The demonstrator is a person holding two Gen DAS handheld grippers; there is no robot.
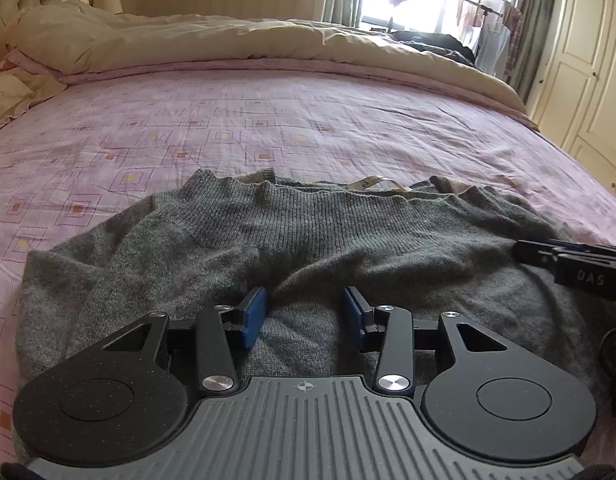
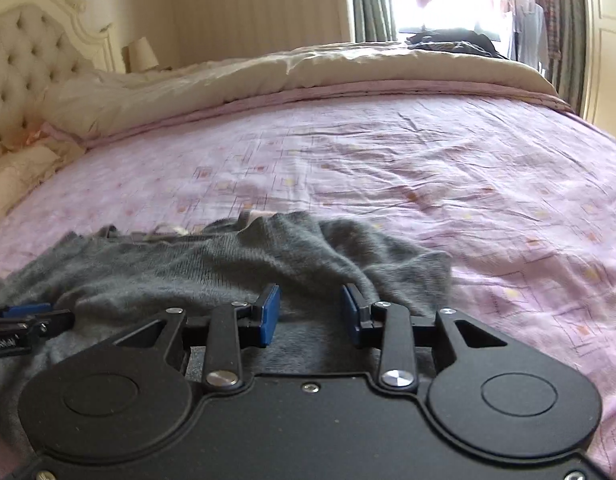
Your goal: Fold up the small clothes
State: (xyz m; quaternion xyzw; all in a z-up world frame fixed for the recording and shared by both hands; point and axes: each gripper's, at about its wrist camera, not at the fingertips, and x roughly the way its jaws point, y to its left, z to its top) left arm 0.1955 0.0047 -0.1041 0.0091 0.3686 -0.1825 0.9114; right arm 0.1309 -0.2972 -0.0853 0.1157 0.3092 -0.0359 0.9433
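Observation:
A grey knit garment [image 1: 308, 232] lies rumpled on the pink patterned bedsheet [image 1: 228, 120], its ribbed band toward the far side with a pale label showing. My left gripper [image 1: 306, 304] is open, its blue pads [image 1: 254, 312] low over the near part of the knit, nothing between them. My right gripper [image 2: 310, 304] is open over the right part of the same garment [image 2: 236, 264], empty. The right gripper's tip shows at the right edge of the left wrist view [image 1: 548, 258]; the left gripper's tip shows at the left edge of the right wrist view [image 2: 28, 320].
A cream duvet [image 1: 188, 36] is bunched along the far side of the bed, with a tufted headboard [image 2: 24, 60] at the left. Dark clothes [image 2: 452, 44] lie at the far corner near the window. A cream wardrobe [image 1: 588, 60] stands at the right.

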